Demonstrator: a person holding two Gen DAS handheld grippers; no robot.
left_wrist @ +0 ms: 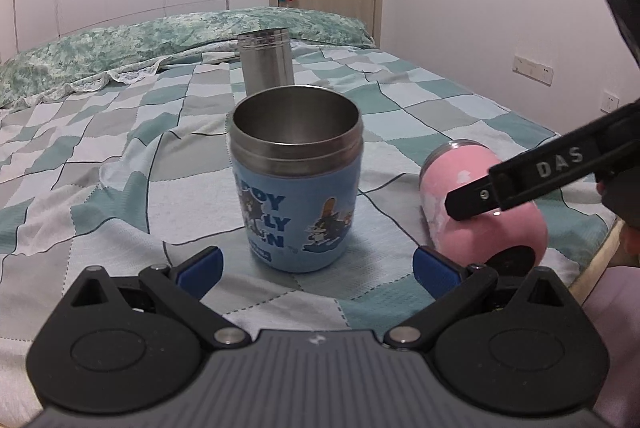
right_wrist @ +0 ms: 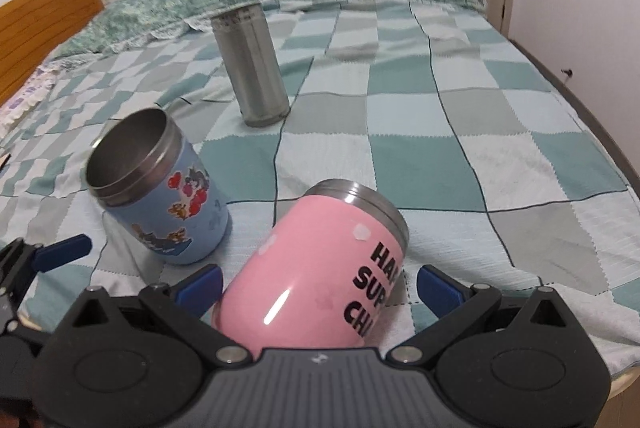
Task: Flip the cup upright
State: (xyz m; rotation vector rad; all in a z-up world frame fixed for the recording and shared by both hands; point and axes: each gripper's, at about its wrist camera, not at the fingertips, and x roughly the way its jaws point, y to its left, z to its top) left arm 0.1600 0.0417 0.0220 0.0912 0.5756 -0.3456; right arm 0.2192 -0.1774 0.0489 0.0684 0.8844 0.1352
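1. Holding my left gripper (left_wrist: 316,268) low over the checked bedspread (left_wrist: 100,164), I have its blue-padded fingers spread wide and gripping nothing.
2. Just ahead of it, the blue cup (left_wrist: 296,180) stands upright on the bedspread, steel mouth up, apart from both fingers.
3. Behind the blue cup stands a plain steel cup (left_wrist: 266,62), also upright, near the green patterned pillow (left_wrist: 120,44).
4. To the right, the pink cup (right_wrist: 316,264) lies on its side, its steel rim pointing away from me.
5. My right gripper (right_wrist: 318,286) is spread apart, its fingers either side of the pink cup's body; I cannot tell whether they touch it.
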